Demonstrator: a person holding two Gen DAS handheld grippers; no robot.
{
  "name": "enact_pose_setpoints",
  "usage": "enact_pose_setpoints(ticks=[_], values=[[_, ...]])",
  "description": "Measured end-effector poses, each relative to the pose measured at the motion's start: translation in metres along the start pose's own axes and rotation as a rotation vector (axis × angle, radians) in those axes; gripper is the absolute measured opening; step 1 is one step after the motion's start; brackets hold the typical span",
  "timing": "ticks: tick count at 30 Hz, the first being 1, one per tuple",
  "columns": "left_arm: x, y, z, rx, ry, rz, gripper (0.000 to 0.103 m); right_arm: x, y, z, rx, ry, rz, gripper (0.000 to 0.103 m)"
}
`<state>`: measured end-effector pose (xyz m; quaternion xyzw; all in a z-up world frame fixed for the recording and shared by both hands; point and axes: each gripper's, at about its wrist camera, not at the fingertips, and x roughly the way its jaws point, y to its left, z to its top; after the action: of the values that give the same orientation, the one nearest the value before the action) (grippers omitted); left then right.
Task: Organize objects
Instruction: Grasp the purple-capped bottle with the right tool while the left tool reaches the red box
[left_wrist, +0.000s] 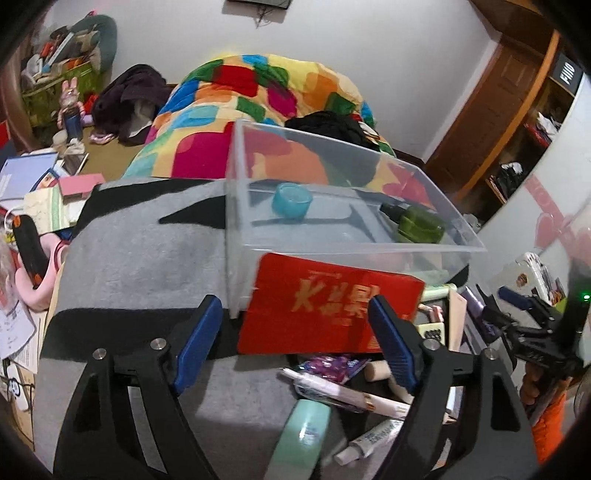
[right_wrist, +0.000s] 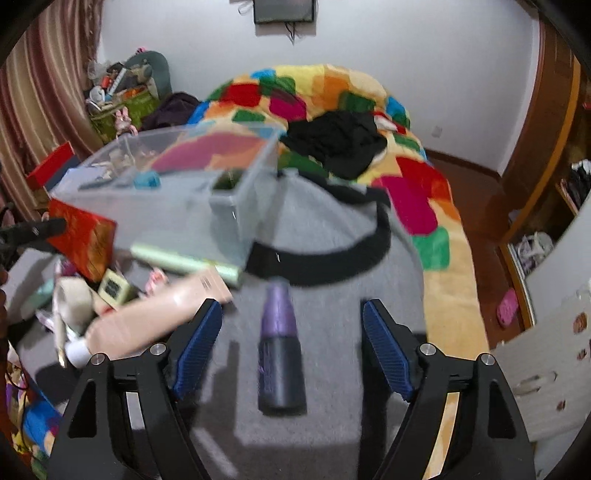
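Observation:
A clear plastic bin (left_wrist: 436, 242) stands on the grey blanket and holds a blue round jar (left_wrist: 292, 201) and a green bottle (left_wrist: 417, 221). It also shows in the right wrist view (right_wrist: 236, 206). My left gripper (left_wrist: 295, 343) is open just before a red box (left_wrist: 325, 314) that leans on the bin's front. My right gripper (right_wrist: 291, 354) is open, with a purple-and-black bottle (right_wrist: 280, 350) lying between its fingers, untouched. A beige tube (right_wrist: 155, 317) lies by its left finger.
Loose toiletries lie in a pile: a white pen (left_wrist: 343, 391), a mint tube (left_wrist: 303, 432), a small white tube (left_wrist: 373, 439). A colourful quilt (right_wrist: 413, 192) covers the bed beyond. Books and clutter (left_wrist: 33, 192) lie at left.

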<state>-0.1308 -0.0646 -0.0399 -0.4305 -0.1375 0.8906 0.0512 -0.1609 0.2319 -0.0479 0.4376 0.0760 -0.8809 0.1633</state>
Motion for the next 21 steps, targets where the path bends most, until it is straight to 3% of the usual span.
enact_pose_setpoints(ticks=[1,4,6,8,13,21], values=[[0.001,-0.003,-0.001,0.010,0.007,0.001,0.070,0.002,0.001,-0.004,0.002,0.006,0.007,0.074],[0.006,-0.009,-0.005,0.040,0.029,0.020,0.045,0.005,0.002,-0.013,0.004,0.023,0.018,0.051],[0.005,-0.012,-0.008,0.044,0.031,0.014,0.039,0.006,0.002,-0.017,0.012,0.038,0.027,0.031],[-0.001,-0.016,-0.012,0.053,0.019,0.012,0.031,0.005,0.000,-0.021,0.020,0.036,0.035,0.024],[-0.023,-0.027,-0.023,0.083,-0.009,-0.017,0.018,0.001,0.001,-0.026,0.030,0.024,0.042,0.023],[-0.054,-0.052,-0.051,0.125,-0.007,-0.080,0.012,-0.005,0.009,-0.031,0.030,0.016,0.060,0.023]])
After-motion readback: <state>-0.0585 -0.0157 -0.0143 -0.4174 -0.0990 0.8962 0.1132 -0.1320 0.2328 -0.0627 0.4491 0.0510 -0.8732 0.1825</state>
